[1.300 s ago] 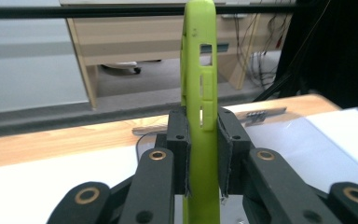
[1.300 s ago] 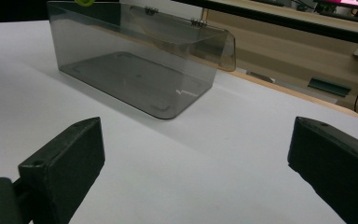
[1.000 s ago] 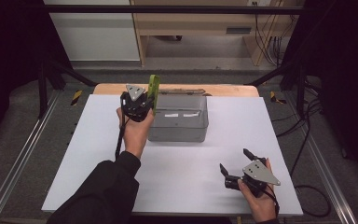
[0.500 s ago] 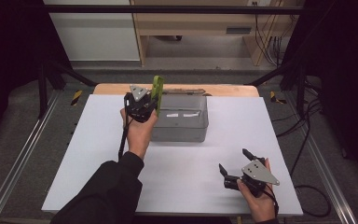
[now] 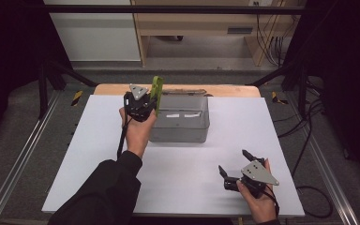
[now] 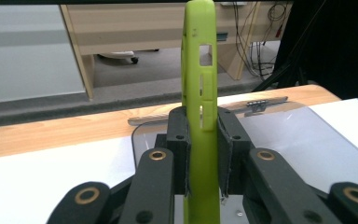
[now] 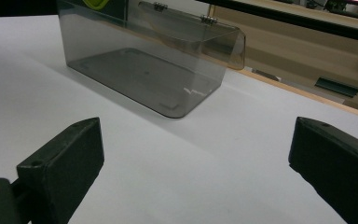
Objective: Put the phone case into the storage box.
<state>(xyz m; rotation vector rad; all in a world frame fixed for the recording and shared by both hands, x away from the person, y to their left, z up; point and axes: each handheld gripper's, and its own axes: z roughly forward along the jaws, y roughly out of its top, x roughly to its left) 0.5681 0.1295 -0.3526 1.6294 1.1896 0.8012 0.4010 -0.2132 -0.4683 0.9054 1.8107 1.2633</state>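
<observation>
White counter (image 5: 98,154) carries a clear smoky plastic box (image 5: 180,124), lid hinged open at the back. Small white labels on the box, text too small to read. Left claw (image 5: 151,99) clenched on a lime-green phone case (image 6: 200,116), held upright on edge above the box's left end. Right claw (image 5: 234,161) released, low over the counter near its front right, well apart from the box.

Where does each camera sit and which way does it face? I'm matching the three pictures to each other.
High view: above the person's side, looking forward and down on the white table; both forearms and hands enter from below.
Left gripper view: on the left claw, looking along its jaws, clamped on the green phone case.
Right gripper view: on the right claw, low over the table, jaws open.
All three share the clear smoky box.
</observation>
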